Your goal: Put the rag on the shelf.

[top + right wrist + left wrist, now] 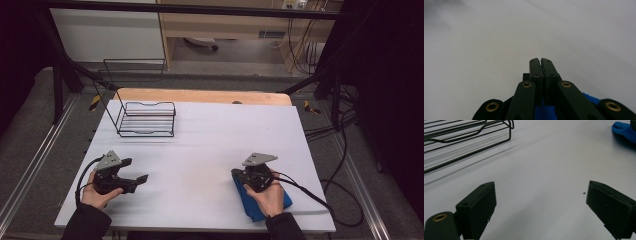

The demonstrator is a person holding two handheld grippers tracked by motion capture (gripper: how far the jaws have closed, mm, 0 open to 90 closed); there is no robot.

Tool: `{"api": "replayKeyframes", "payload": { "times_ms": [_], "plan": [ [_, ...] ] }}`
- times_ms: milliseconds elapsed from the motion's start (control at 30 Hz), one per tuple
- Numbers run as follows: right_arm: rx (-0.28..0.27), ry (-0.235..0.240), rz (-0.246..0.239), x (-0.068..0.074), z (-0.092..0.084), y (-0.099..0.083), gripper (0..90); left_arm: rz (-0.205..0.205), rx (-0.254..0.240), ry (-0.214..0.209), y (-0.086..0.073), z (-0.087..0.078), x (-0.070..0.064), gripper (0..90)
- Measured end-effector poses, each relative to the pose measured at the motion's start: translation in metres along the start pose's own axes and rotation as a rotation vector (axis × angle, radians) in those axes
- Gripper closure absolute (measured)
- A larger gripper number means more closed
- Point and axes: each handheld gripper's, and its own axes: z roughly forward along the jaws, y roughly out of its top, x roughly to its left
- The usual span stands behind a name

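Work in hand: right gripper (239, 176) at about 5 o'clock on the white table top (210, 145), clamped on a blue woven cloth (250, 202); thin black wire rack (146, 119) stands at about 11 o'clock, well apart.

Cloth: bunched under the right hand (270, 192), trailing toward the near edge at 6 o'clock. In the right gripper view blue weave (544, 112) shows beneath and behind the jaws.

Risk, slip: the pinch looks to take only an edge or fold. Judged likely cause of a drop: the hanging bulk dragging on the table top and peeling the fabric out of the pads.

Risk, snag: if the cloth goes to the rack, loose folds could catch on the wire rim and tip or shove the light frame, which nothing steadies.

Risk, near edge: the cloth lies close to the table's front edge; a slack release there could let it slide off.

Right tool: jaws pressed together, tips meeting with no visible gap, cloth nipped between them lower down. How much fabric is caught cannot be told.

Left tool: left gripper (141, 178) at about 7 o'clock, jaws spread wide, holding nothing. In its own view the pads (477, 206) hang over bare table, with the rack (461, 135) toward 11 o'clock and the cloth (624, 130) at 1 o'clock.
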Motion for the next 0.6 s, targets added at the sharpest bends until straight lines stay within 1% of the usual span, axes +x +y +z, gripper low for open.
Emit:
{"api": "replayKeyframes", "payload": {
  "times_ms": [100, 167, 233, 267, 333, 500, 600],
  "plan": [
    [-0.018, 0.01, 0.007, 0.006, 0.018, 0.016, 88.5, 0.0, -0.002, 0.0, 0.0, 0.0, 0.0, 9.3],
    [-0.018, 0.009, 0.005, 0.009, 0.033, 0.025, 88.5, 0.0, -0.003, 0.001, 0.0, 0.0, 0.0, 9.3],
    [-0.009, 0.002, 0.008, 0.012, 0.048, 0.032, 88.5, 0.0, -0.001, -0.001, 0.0, 0.0, 0.0, 9.3],
    [-0.01, 0.004, 0.017, 0.013, 0.055, 0.035, 88.5, -0.002, -0.001, -0.001, 0.0, 0.0, 0.0, 9.3],
    [-0.015, 0.002, 0.021, 0.015, 0.068, 0.041, 88.5, 0.0, 0.0, -0.004, 0.0, 0.0, 0.0, 9.3],
    [-0.044, 0.014, 0.043, 0.019, 0.09, 0.057, 88.5, 0.0, 0.002, -0.003, 0.0, 0.001, 0.0, 9.3],
    [-0.056, 0.014, 0.044, 0.023, 0.102, 0.067, 88.5, 0.001, 0.003, -0.004, 0.0, 0.001, 0.0, 9.3]
  ]
}}
